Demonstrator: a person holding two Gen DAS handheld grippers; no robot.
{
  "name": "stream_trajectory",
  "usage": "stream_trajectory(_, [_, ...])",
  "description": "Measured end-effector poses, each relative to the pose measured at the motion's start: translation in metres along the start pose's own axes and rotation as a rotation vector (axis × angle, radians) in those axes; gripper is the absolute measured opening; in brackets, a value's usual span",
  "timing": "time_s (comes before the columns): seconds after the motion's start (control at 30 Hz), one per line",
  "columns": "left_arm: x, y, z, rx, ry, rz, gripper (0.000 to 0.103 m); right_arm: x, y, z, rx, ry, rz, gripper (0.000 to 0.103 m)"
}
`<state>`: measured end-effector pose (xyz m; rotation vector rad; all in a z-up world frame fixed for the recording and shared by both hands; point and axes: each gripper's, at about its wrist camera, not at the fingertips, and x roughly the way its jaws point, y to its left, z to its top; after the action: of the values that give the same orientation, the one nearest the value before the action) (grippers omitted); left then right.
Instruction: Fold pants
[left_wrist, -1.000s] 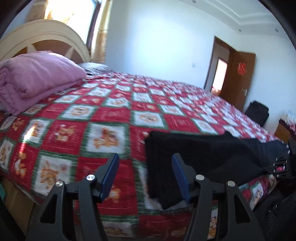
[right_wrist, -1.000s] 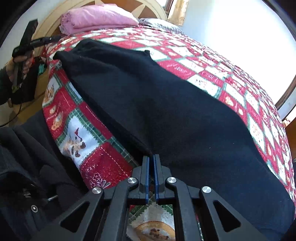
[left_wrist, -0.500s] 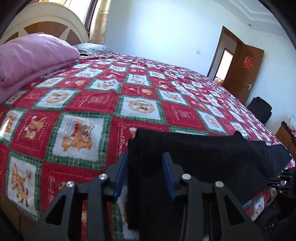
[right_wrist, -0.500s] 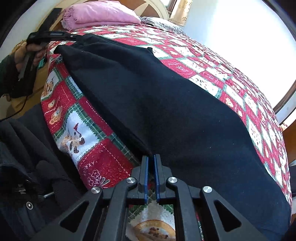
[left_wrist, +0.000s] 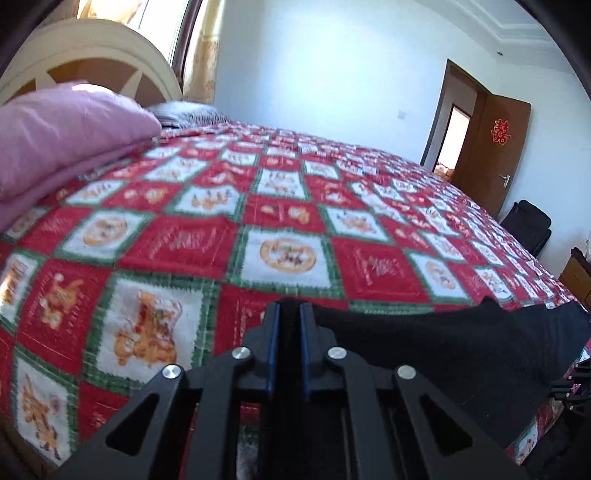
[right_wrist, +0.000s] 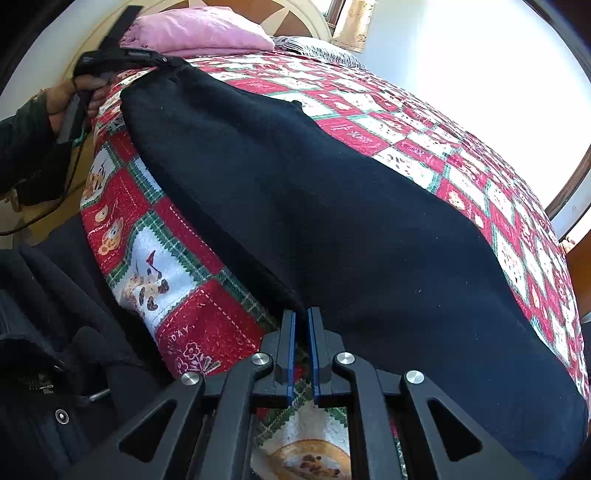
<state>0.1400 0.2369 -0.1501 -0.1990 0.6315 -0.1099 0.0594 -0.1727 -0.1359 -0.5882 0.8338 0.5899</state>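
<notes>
Black pants lie along the near edge of a bed with a red, green and white patchwork cover. My left gripper is shut on one end of the pants, with black cloth between its blue pads. It also shows in the right wrist view at the far end of the pants. My right gripper is shut on the near edge of the pants at the bed's side.
A folded pink blanket lies by the cream headboard. A brown door stands open at the far right, with a black bag beside it. The person's dark jacket is at lower left.
My left gripper moved in over the end of the pants and shut on it; it was open a second ago. My right gripper stayed shut on the pants' edge.
</notes>
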Motion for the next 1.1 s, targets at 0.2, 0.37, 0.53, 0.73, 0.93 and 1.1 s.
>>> stream_trajectory(0.2, [-0.03, 0.014, -0.013, -0.029, -0.041, 0.075, 0.063, -0.008, -0.009, 0.002, 0.036, 0.016, 0.072, 0.056])
stream_trajectory(0.37, [-0.077, 0.015, -0.011, -0.039, -0.147, 0.087, 0.067, -0.024, -0.038, 0.021, 0.152, -0.03, 0.134, 0.06])
stream_trajectory(0.53, [-0.078, -0.027, -0.013, 0.008, -0.167, -0.014, 0.078, -0.015, -0.078, 0.074, 0.393, -0.108, 0.292, 0.06])
stream_trajectory(0.73, [-0.033, -0.068, -0.047, 0.158, -0.059, -0.001, 0.078, 0.054, -0.099, 0.14, 0.622, -0.066, 0.485, 0.059])
stream_trajectory(0.93, [-0.025, -0.063, -0.062, 0.215, -0.073, 0.046, 0.078, 0.113, -0.092, 0.171, 0.728, 0.022, 0.603, 0.051])
stream_trajectory(1.1, [-0.027, -0.057, -0.061, 0.178, -0.081, 0.018, 0.078, 0.141, -0.08, 0.178, 0.762, 0.081, 0.656, 0.022])
